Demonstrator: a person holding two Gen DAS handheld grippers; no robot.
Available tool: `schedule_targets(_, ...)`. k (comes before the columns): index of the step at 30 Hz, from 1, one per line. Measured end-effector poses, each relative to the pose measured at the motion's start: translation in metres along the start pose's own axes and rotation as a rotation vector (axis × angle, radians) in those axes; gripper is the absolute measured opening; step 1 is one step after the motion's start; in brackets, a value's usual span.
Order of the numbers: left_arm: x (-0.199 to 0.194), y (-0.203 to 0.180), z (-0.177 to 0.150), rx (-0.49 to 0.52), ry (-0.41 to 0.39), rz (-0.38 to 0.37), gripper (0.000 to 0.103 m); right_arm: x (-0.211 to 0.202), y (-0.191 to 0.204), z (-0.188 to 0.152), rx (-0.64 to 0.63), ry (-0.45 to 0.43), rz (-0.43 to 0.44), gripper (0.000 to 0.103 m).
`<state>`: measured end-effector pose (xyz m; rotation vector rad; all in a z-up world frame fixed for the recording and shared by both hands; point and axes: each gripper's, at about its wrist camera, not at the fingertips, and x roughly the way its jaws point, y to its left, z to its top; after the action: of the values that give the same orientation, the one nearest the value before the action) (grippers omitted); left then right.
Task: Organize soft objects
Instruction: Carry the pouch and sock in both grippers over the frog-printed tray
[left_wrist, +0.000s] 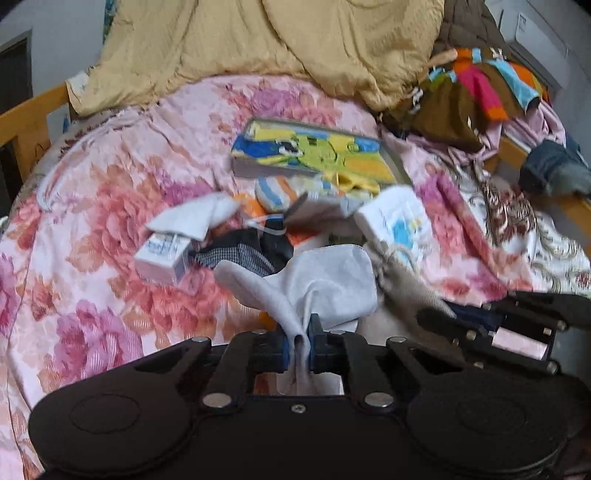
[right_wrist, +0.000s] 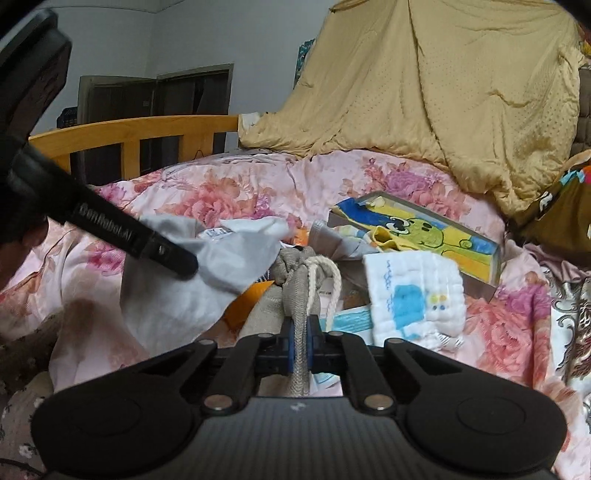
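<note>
In the left wrist view my left gripper (left_wrist: 300, 345) is shut on a fold of a pale grey-white cloth (left_wrist: 317, 280), which hangs lifted over a heap of soft items on the floral bedspread (left_wrist: 92, 229). My right gripper (right_wrist: 300, 345) is shut on the neck of a beige drawstring bag (right_wrist: 295, 291), its cream cord looped just beyond the pads. Seen from the left wrist, the bag (left_wrist: 402, 284) and the right gripper (left_wrist: 439, 317) sit just right of the cloth. The right wrist view shows the same cloth (right_wrist: 207, 284) under one left finger (right_wrist: 162, 251).
A cartoon-printed box (left_wrist: 314, 151) lies behind the heap. Around it are a white quilted cloth with blue print (right_wrist: 413, 295), a small white carton (left_wrist: 162, 254), a black checked cloth (left_wrist: 240, 254) and a striped sock (left_wrist: 277, 192). A tan quilt (right_wrist: 443, 110) and wooden bed rail (right_wrist: 147, 129) stand at the back.
</note>
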<state>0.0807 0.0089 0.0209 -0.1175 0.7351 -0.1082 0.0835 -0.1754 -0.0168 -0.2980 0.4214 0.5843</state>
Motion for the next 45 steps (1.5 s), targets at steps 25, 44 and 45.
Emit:
schedule_targets(25,0.048,-0.028,0.112,-0.128,-0.244,0.01,0.009,0.023,-0.105,0.065,0.062,-0.21,-0.179,0.006)
schedule_targets(44,0.248,-0.057,0.22,-0.189,-0.309,0.014,0.01,0.184,-0.276,0.073,0.381,-0.208,-0.238,0.006)
schedule_targets(45,0.256,-0.059,0.22,-0.185,-0.302,0.021,0.01,0.187,-0.279,0.07,0.391,-0.199,-0.242,0.006)
